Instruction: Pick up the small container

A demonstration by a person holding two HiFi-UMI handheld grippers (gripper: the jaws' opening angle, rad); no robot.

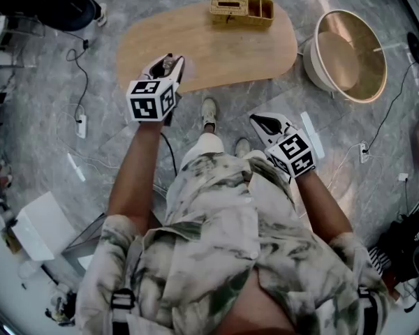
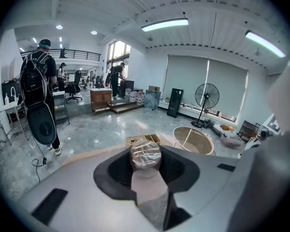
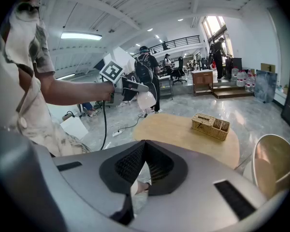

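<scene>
Currently the left gripper [image 1: 169, 63] pinches the container [image 2: 145, 154] at its jaws' tips above the tabletop's [image 1: 223, 47] near left edge, so a tilt or slackening could drop it; the right gripper [image 3: 145, 144] keeps its jaws closed, empty.

Pretty bright and even all round. Most of the light comes off long ceiling strips [image 2: 165, 24] in the gripper views, plus tall windows [image 3: 215, 27] blown out white at the upper right of the right gripper view. The glossy floor [image 2: 94, 129] throws back soft glare, and the small container [image 2: 145, 154] shows streaky highlights. Heavy fisheye bend, dark corners everywhere. The head view's a bit soft, with only a faint shadow along the wooden table [image 1: 216, 47].
</scene>
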